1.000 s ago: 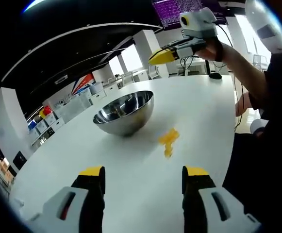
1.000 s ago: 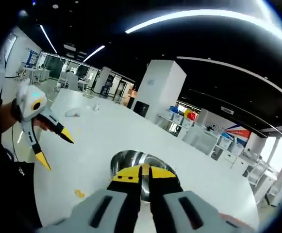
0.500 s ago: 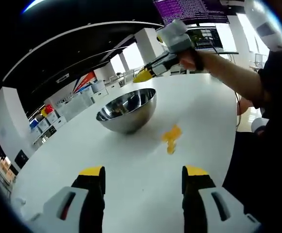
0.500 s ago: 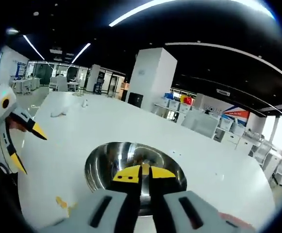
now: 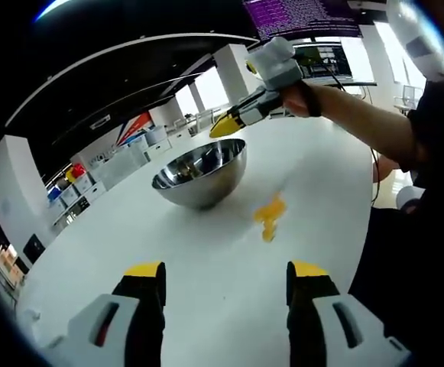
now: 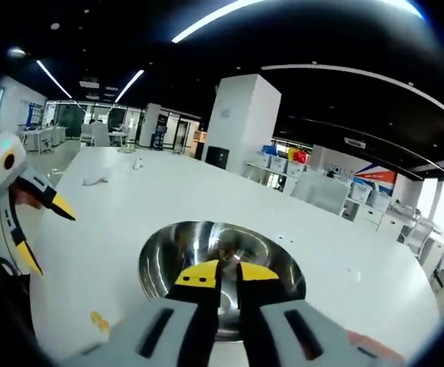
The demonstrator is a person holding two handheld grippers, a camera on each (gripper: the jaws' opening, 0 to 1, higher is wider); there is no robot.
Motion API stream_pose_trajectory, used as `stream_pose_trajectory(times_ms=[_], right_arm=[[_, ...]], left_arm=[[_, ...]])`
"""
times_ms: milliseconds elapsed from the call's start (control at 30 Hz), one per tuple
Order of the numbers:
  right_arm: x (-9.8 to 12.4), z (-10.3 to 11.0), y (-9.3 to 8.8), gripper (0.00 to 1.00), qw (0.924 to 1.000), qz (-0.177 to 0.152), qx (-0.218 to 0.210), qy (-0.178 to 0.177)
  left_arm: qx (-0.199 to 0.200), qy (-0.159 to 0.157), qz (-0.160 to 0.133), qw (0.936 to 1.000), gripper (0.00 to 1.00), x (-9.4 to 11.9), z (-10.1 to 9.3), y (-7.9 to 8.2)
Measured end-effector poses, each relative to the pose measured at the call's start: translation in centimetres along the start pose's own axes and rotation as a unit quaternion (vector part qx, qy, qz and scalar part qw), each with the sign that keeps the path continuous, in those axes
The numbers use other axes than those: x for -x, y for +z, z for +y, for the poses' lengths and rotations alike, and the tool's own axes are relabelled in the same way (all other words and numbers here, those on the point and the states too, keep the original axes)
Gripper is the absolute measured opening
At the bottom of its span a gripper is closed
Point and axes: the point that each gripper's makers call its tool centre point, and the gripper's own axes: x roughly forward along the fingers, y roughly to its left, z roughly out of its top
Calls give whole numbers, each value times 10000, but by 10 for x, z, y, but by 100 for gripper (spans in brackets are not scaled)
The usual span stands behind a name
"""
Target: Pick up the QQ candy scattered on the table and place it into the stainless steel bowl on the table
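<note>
The stainless steel bowl (image 5: pixel 199 174) (image 6: pixel 220 264) stands on the white table (image 5: pixel 130 237). A small cluster of yellow QQ candy (image 5: pixel 270 215) (image 6: pixel 99 321) lies on the table beside the bowl. My left gripper (image 5: pixel 226 271) is open wide and low over the table, short of the candy; it is also at the left edge of the right gripper view (image 6: pixel 46 233). My right gripper (image 6: pixel 227 273) hangs over the bowl's opening, its jaws a narrow gap apart with nothing between them. From the left gripper view its yellow tips (image 5: pixel 228 125) are above the bowl's far rim.
A person's arm (image 5: pixel 359 115) reaches in from the right, holding the right gripper. Two small white objects (image 6: pixel 99 180) (image 6: pixel 137 163) lie on the far part of the table. The table's edge (image 5: pixel 363 229) curves close by on the right.
The right gripper came down over the bowl. A small yellow piece pinched between its tips earlier is gone, and the jaws have parted slightly. The left gripper has barely moved.
</note>
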Motion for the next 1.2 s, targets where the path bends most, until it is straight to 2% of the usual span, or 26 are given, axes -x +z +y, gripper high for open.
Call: stream_pose_trajectory(times_ms=[267,367,500,667,833,1000,1133,1200], right_arm=[[7,0,4,8,9999,-24,88,-73],[13,-3,11,8,9997,-93,149,-145],[20,-9,29,7,9991,-283,213,-253],[41,-8,62,7,9968,-667,337,-293],[66,2,88,7,9934,-963,549,-296],[96,21,110,7,9896,-1244,711,-104],[109,38,106,7,9896,-1278,638,143],[109,49,91,7,9921,-1104,471,358]], left_arm=[[-2,-8,-11,10000,64,1,-1,1],[4,-12,-19,10000,64,2,-2,2],[-16,-5,-14,10000,64,2,-2,2],[-35,10,-34,10000,64,3,-3,5],[-62,12,-30,10000,64,4,-5,6],[-87,-13,-59,9999,64,3,-7,9],[-87,-40,-72,9999,64,1,-10,9],[-82,-72,-51,9999,64,-1,-13,7]])
